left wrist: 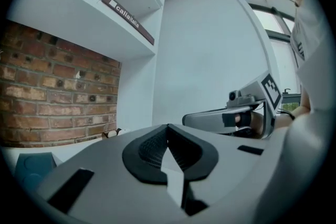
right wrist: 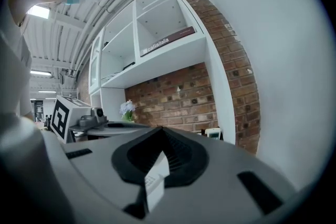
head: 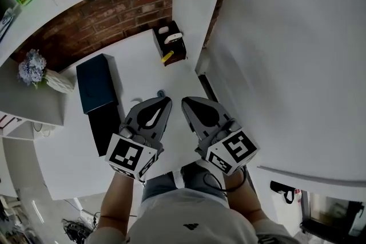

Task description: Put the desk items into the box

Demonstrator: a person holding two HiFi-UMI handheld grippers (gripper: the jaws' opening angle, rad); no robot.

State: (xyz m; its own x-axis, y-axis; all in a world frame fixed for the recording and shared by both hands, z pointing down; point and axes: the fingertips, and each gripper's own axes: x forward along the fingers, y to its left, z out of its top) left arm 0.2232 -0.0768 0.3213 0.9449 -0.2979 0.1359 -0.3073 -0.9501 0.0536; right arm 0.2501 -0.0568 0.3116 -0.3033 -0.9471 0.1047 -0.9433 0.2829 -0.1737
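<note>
Two grippers, both empty, over the white desk [head: 137,66]
The left gripper [head: 165,99] and right gripper [head: 185,102] sit side by side at 6 o'clock, jaws together on nothing. The dark blue box [head: 96,83] lies at 10 o'clock, and the black holder [head: 170,43] of small items stands at 12. Reaching in with the jaws closed would likely shove or tip the holder rather than grasp it.

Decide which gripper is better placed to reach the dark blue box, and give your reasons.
Left, probably. The dark blue box lies on the left side of the desk, nearer the left gripper; the right gripper would have to cross over the left one. Both are shut and empty.
</note>
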